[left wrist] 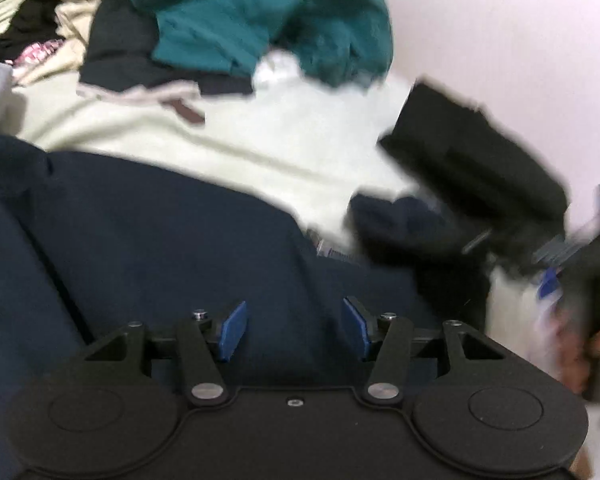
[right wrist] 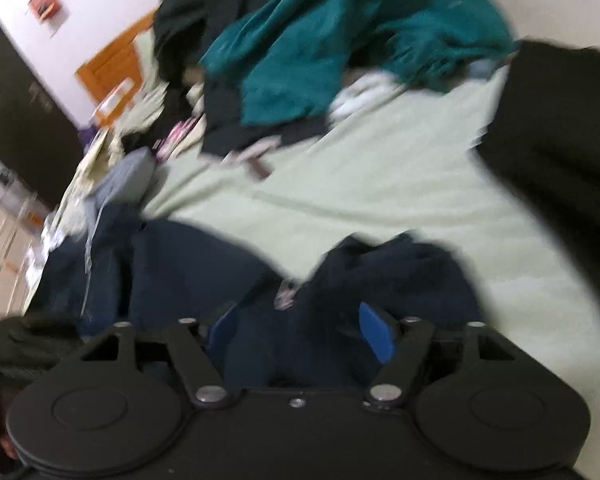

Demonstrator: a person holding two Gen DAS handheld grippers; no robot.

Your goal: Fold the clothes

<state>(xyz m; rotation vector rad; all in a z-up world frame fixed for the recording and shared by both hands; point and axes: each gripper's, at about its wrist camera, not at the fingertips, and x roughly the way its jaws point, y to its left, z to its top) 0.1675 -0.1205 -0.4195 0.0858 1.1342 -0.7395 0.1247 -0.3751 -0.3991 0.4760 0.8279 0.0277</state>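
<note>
A navy garment (left wrist: 148, 240) lies spread on the pale green bed sheet (left wrist: 260, 148). My left gripper (left wrist: 296, 330) hovers over it, jaws open, nothing between the blue pads (left wrist: 234, 332). In the right wrist view my right gripper (right wrist: 298, 332) stands wide open over a bunched part of the navy garment (right wrist: 380, 272). Cloth lies between its fingers, and the pads (right wrist: 376, 334) do not press it. The right gripper (left wrist: 560, 256) also shows as a blur at the right of the left wrist view.
A teal garment (right wrist: 340, 40) tops a heap of dark clothes (right wrist: 188, 20) at the far side of the bed. A black garment (right wrist: 560, 140) lies at the right. A grey piece (right wrist: 128, 176) lies by the left edge. An orange door (right wrist: 112, 68) stands beyond.
</note>
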